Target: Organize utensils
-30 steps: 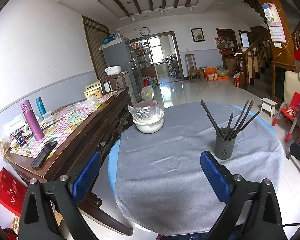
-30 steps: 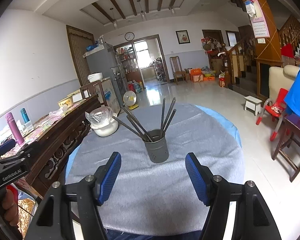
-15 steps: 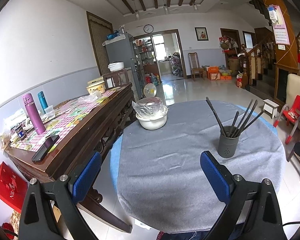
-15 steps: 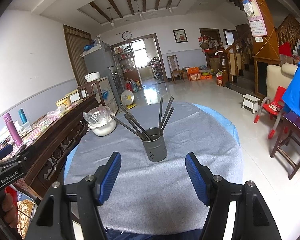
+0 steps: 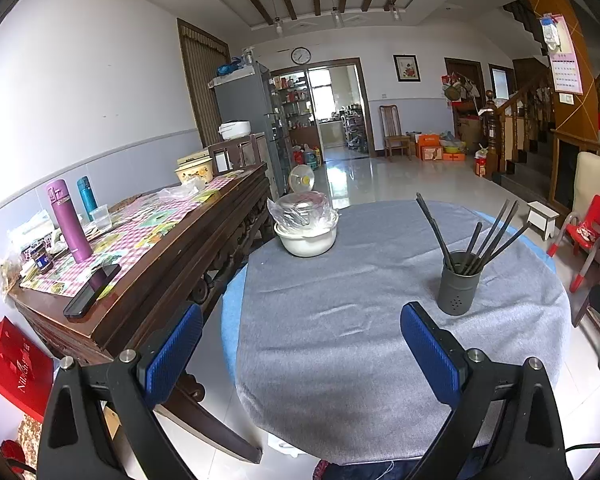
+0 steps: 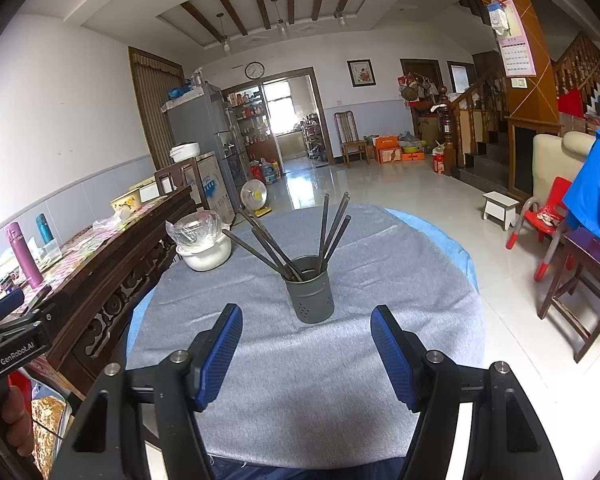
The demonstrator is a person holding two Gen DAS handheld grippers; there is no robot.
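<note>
A dark grey perforated holder (image 6: 310, 295) stands upright on the round table's grey cloth (image 6: 300, 380), with several dark utensil handles (image 6: 324, 228) sticking out of it. In the left wrist view the same holder (image 5: 458, 283) is to the right, its handles (image 5: 496, 232) fanning upward. My right gripper (image 6: 306, 344) hovers just short of the holder, open and empty. My left gripper (image 5: 300, 344) is open over the table's near left edge, nothing between its blue pads. Seen from the right wrist, the left gripper's body (image 6: 12, 344) is at far left, held by a hand.
A white bowl covered with plastic wrap (image 5: 306, 226) sits at the table's far left. A dark wooden sideboard (image 5: 148, 256) with bottles, a phone and clutter runs along the left. A wooden stool (image 6: 580, 292) and red child chair (image 6: 548, 216) stand to the right.
The left wrist view has shifted slightly, so the holder sits a little further right and lower in it. The right gripper has stayed put; both remain open.
</note>
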